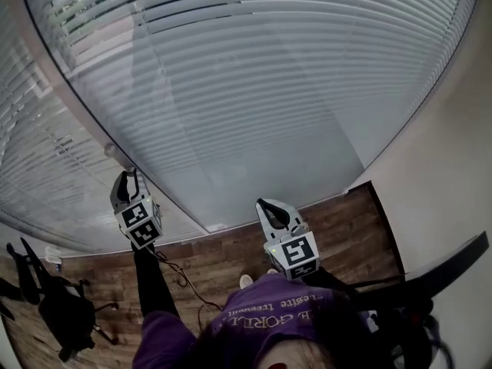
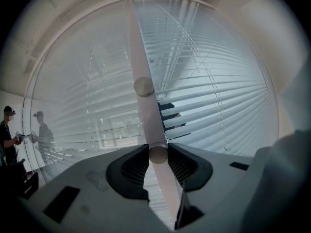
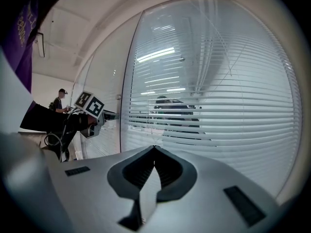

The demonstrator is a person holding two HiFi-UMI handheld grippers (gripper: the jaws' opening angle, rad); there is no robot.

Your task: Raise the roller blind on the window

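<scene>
The left gripper [image 2: 158, 148] has its jaws closed on a round knob [image 2: 158, 156] on the white post [image 2: 140, 57] between the glass panes. The right gripper [image 3: 154, 148] is pinched together and empty. It faces the blind [image 3: 218, 110], which hangs lowered to the floor behind the glass. The print on the purple shirt [image 1: 261, 317] cannot be read.

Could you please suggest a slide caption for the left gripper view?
Left hand-held gripper clamps a round knob on the pale window post, slatted blind lowered behind.
</scene>
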